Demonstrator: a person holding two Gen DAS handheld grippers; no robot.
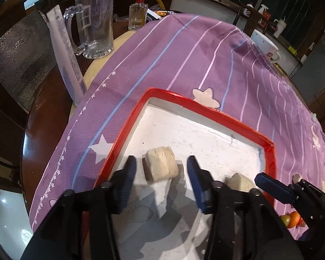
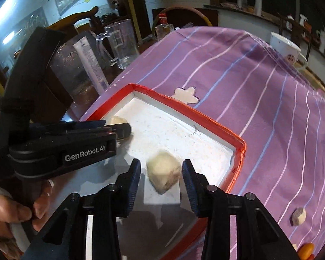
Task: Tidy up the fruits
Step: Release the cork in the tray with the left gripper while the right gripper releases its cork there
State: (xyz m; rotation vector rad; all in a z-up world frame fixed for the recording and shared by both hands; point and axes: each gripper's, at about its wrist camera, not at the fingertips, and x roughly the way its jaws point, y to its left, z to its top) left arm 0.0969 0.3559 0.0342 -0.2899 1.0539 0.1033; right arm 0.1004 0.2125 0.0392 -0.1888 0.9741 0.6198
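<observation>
A white tray with a red rim (image 1: 234, 117) (image 2: 205, 117) lies on the purple striped cloth. Two pale beige chunks lie in it. My left gripper (image 1: 161, 169) is open, its jaws on either side of one chunk (image 1: 160, 165), which also shows behind the left gripper in the right wrist view (image 2: 117, 120). My right gripper (image 2: 161, 170) is open around the other chunk (image 2: 164, 171), seen partly hidden in the left wrist view (image 1: 238, 182). The right gripper's blue fingertip (image 1: 270, 184) shows at the tray's right rim. Small orange and green fruits (image 1: 291, 218) (image 2: 305, 250) lie on the cloth at the right.
A glass mug (image 1: 95, 23) (image 2: 119, 43), a small glass bottle (image 1: 137, 14), a white tube (image 1: 65, 54) and a white cup (image 1: 264, 45) (image 2: 286, 47) stand around the cloth's edges. Another pale chunk (image 2: 299, 216) lies on the cloth right of the tray.
</observation>
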